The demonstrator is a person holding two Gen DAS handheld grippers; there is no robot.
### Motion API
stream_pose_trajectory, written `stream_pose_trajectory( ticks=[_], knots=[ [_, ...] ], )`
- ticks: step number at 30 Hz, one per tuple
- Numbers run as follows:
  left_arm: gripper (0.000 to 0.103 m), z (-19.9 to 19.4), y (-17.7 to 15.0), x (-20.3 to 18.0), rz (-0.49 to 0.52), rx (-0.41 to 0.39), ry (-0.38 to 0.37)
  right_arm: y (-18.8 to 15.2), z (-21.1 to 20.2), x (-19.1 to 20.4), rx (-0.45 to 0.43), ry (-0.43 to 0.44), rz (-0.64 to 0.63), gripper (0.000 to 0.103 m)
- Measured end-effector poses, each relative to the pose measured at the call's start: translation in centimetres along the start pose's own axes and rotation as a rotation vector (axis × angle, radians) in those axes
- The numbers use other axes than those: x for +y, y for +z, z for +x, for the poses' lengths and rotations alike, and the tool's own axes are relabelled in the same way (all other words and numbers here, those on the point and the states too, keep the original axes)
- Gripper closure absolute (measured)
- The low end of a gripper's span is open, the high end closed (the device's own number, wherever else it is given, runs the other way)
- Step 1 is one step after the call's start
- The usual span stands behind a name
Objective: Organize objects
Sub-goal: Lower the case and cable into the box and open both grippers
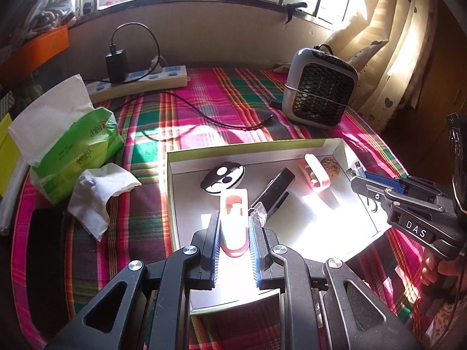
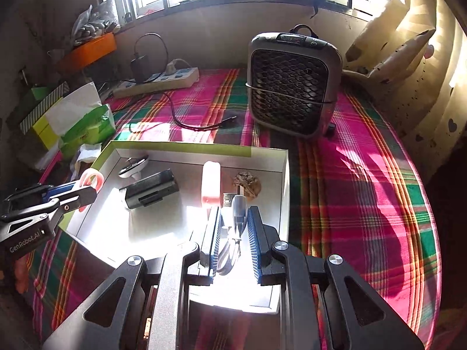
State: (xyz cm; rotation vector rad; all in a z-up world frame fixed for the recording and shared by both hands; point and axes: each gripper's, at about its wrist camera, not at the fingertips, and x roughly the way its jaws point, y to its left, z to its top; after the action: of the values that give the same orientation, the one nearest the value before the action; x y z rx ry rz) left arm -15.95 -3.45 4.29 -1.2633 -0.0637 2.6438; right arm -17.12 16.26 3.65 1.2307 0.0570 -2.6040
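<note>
Left tongs (image 1: 233,218) clamping a pink-and-white clip (image 1: 233,221) over the box (image 1: 172,192), right tongs (image 2: 233,218) pinching a white USB cable (image 2: 237,210), tissue pack (image 1: 73,145) clearest from left.

Plaid bed cloth (image 1: 204,108): magenta, green, dark brown, thin orange-yellow stripes. Shallow cardboard box (image 1: 172,192): white inside, lime-green rim. Pink-and-white plastic clip (image 1: 233,218), lower centre of left view. Round black-and-white panda-face case (image 1: 223,178). Glossy black rectangular device (image 1: 274,192). Pale pink plastic holder (image 1: 316,172). Brown wrinkled walnut (image 1: 329,164). Silver-grey USB cable (image 2: 238,207). Both gripper pads blue, frames black. Green plastic tissue pack (image 1: 76,148), white tissue. Grey fan heater (image 1: 319,87), black honeycomb grille. Cream curtain (image 1: 388,43), dark heart print. Orange bin (image 1: 35,46), upper left.
</note>
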Motion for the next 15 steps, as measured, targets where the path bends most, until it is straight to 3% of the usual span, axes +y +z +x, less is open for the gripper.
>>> stream_pose_trajectory(
  ticks=[15],
  knots=[
    [0.088, 2.7, 0.4, 0.3, 0.004, 0.051, 0.007, 0.2, 2.6, -0.9, 0.047, -0.014, 0.009, 0.085]
  ],
)
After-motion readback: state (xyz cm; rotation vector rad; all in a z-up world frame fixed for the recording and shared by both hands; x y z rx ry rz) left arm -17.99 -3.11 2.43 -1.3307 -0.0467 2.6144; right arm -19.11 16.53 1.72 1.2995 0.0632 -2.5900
